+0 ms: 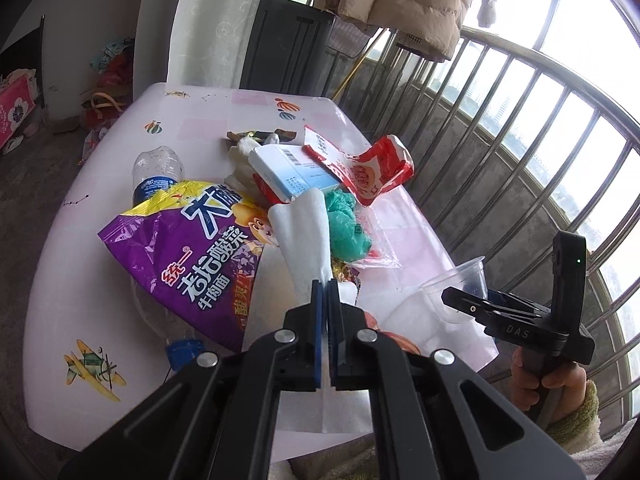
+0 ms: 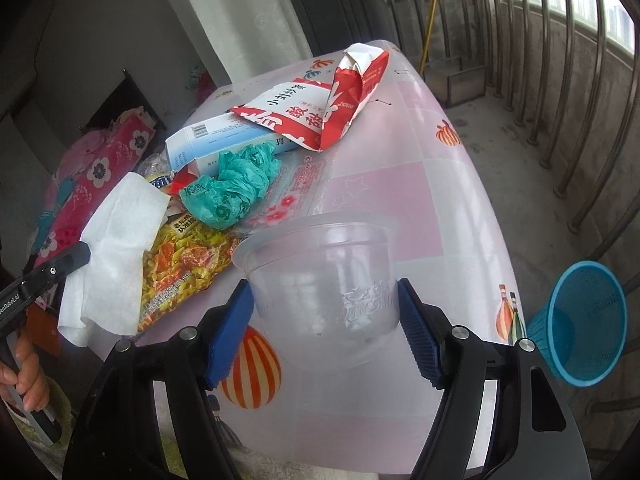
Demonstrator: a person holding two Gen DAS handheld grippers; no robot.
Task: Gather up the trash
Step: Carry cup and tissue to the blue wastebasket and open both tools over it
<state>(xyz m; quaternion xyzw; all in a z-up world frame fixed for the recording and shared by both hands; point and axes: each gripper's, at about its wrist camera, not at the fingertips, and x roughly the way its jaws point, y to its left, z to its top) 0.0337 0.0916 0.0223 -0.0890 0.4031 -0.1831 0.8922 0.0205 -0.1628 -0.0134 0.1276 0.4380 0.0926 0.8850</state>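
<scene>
The left hand-held gripper [image 1: 325,286] is clamped tight on a white paper napkin [image 1: 305,232], which stands up from between its blue pads above the heap of rubbish on the tabletop [image 1: 208,120]. From the right wrist view the same napkin [image 2: 116,248] drapes over a yellow snack wrapper [image 2: 184,264].

The right hand-held gripper [image 2: 325,304] stands fairly wide, its blue pads on either side of a clear plastic cup [image 2: 320,264] near the front edge of the tabletop; each pad sits right at the cup's wall, though firm contact cannot be confirmed.

The remaining trash lies in the middle of the tabletop: a purple noodle bag [image 1: 188,256] over a clear plastic bottle [image 1: 154,176], a white and blue carton [image 1: 288,172], a crumpled green plastic bag [image 2: 236,184] and a red and white wrapper [image 2: 332,108]. A blue mesh bin [image 2: 580,320] stands on the floor beyond the tabletop's right edge.
</scene>
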